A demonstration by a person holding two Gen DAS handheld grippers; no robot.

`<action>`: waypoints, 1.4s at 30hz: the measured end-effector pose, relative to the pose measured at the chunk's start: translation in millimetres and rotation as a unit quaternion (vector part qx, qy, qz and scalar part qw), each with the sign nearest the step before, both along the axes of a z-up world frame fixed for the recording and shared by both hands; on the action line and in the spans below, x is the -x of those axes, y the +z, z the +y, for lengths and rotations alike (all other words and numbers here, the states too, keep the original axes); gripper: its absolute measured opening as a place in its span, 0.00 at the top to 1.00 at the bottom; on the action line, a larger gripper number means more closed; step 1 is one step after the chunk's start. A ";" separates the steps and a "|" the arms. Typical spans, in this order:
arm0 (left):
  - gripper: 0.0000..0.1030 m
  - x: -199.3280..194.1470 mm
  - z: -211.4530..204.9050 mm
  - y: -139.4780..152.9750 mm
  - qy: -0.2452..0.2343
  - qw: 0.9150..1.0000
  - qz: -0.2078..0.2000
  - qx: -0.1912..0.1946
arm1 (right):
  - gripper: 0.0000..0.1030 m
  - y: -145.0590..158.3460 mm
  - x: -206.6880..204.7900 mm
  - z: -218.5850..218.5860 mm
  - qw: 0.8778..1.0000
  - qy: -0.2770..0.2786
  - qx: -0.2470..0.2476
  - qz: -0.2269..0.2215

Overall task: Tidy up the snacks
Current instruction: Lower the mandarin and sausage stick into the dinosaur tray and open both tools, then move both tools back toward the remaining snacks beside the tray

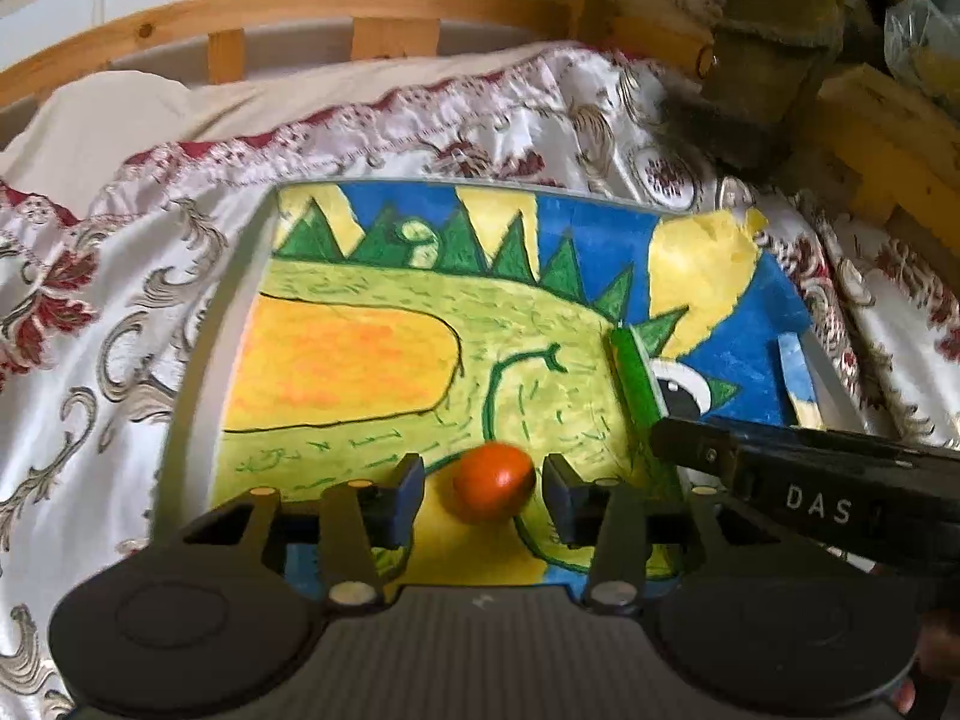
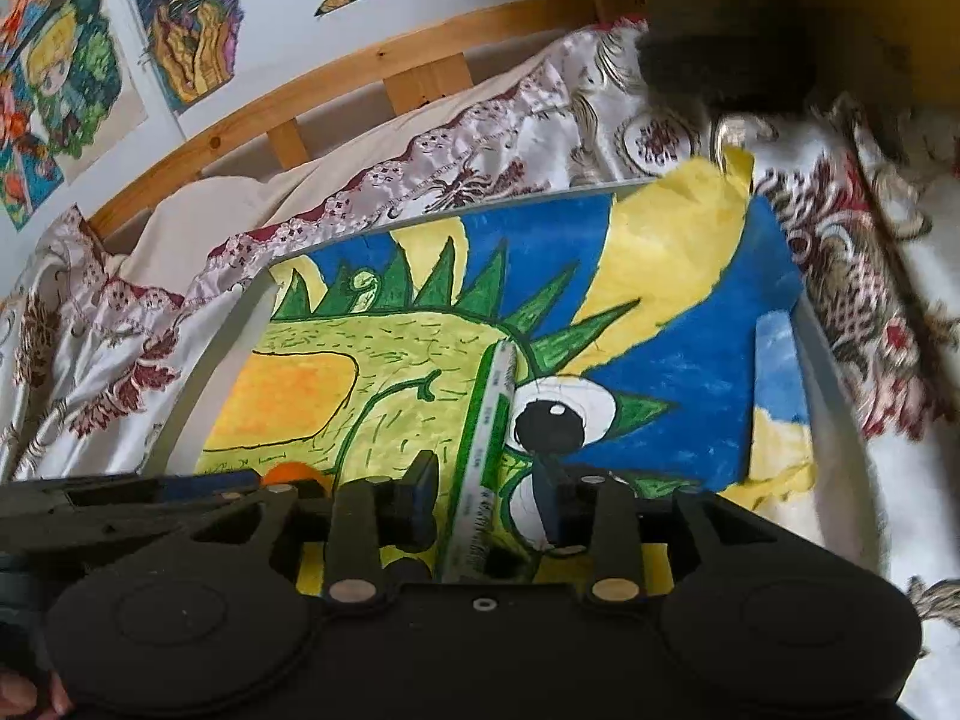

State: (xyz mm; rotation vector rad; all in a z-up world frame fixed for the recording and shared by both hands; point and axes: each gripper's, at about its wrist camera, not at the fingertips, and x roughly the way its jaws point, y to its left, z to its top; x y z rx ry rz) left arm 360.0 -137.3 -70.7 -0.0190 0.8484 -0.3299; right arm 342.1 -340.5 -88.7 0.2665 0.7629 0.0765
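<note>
A grey tray (image 1: 198, 372) lined with a painted dinosaur picture lies on the bed. An orange-red egg-shaped snack (image 1: 493, 482) rests on the lining between the fingers of my left gripper (image 1: 483, 471), with a gap on each side, so the jaws are open. A long green-and-white stick packet (image 2: 489, 420) lies on the lining to its right. My right gripper (image 2: 487, 480) straddles the packet's near end with its pads clear of it, open. In the left wrist view the packet (image 1: 633, 378) runs under the right gripper's black tip (image 1: 666, 441).
A white, red and gold patterned bedcover (image 1: 120, 312) surrounds the tray. A wooden bed rail (image 1: 300, 6) runs behind, with drawings on the wall (image 2: 72, 78) above. A dark olive object (image 1: 774, 42) and yellow wooden pieces (image 1: 888, 138) stand at the back right.
</note>
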 end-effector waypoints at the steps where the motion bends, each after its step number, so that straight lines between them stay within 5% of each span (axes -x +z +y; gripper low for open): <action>1: 0.42 2.2 3.4 2.9 0.007 1.000 -0.001 0.006 | 0.55 3.1 1.7 0.5 1.000 0.001 0.004 -0.002; 12: 0.04 54.7 43.4 60.7 0.069 0.995 -0.065 0.025 | 0.17 67.9 68.8 13.4 0.996 0.001 0.043 -0.081; 16: 0.00 85.8 59.1 83.2 0.077 0.992 -0.091 0.027 | 0.02 90.0 105.7 20.9 0.992 -0.005 0.052 -0.116; 27: 0.00 183.2 91.1 118.8 0.079 0.990 -0.116 0.004 | 0.01 121.2 221.5 40.2 0.981 -0.030 0.046 -0.185; 31: 0.00 224.1 103.6 119.4 0.074 0.988 -0.133 -0.004 | 0.01 121.2 259.3 53.0 0.983 -0.028 0.053 -0.176; 42: 0.00 290.3 123.4 103.1 0.050 0.992 -0.096 -0.060 | 0.01 106.7 314.1 99.1 0.988 -0.015 0.076 -0.130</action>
